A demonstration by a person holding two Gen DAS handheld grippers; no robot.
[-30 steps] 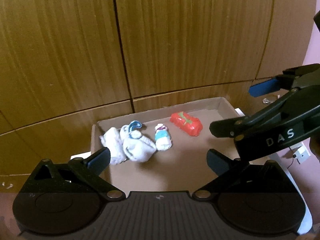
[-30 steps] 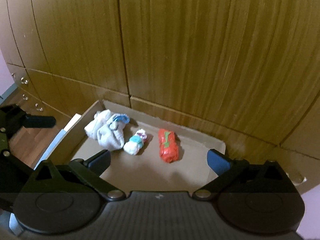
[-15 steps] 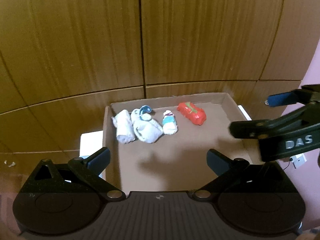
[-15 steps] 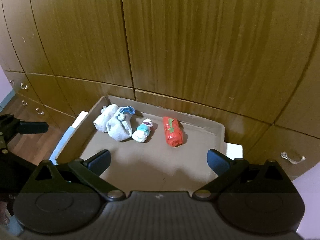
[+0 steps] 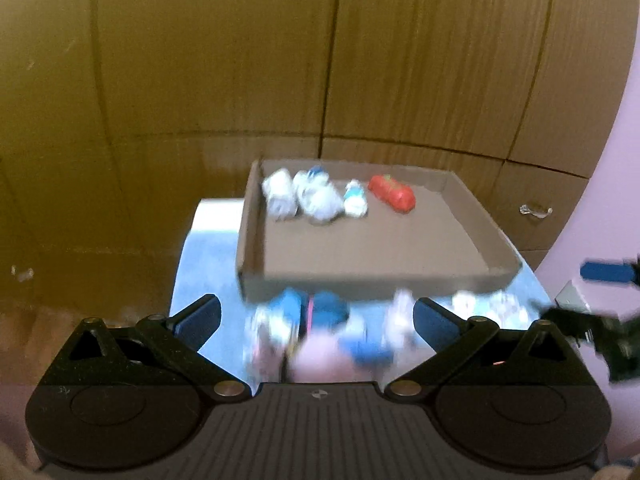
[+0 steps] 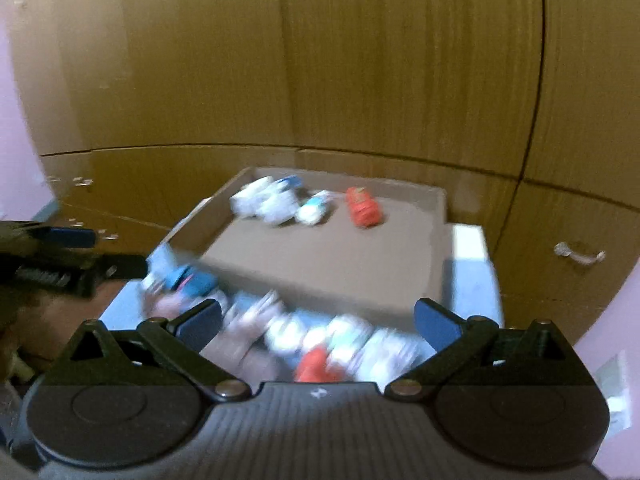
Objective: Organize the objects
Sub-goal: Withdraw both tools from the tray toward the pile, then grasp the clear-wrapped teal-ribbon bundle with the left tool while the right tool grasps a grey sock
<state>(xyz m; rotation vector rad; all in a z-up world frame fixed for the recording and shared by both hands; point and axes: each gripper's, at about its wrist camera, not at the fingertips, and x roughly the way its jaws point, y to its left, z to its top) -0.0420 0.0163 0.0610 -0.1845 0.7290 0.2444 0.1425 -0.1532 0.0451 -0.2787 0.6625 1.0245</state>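
Both my claws were released w/ nothing in them: left claw [image 5: 316, 316] and right claw [image 6: 318, 316] hung above the near edge of the cardboard box [image 5: 360, 280], fingers spread wide. Box sat on a pale-blue table [image 5: 208, 272] up against the wood cabinets [image 5: 240, 60]. Along the box's far wall lay four rolled bundles in a row, apparently socks: two whitish ones [image 5: 280, 196] touching, a small white-teal one [image 5: 355, 198] just beside, then a red roll [image 5: 392, 198] slightly apart. In front of the box, right under my fingers, was a loose pile of unsorted socks [image 6: 320, 340], blurred, so I couldn't tell how many, though pink, blue, white and one red-orange bit [image 6: 316, 364] showed. My guess: these were light, soft, squashy, not fragile, not slippery, so a firm pinch would be fine. I'd have grabbed a piece across its thick middle, not a loose cuff, as a cuff would let it unroll or drag a neighbour along. Tangled items prob. needed the other claw to hold the pile down.
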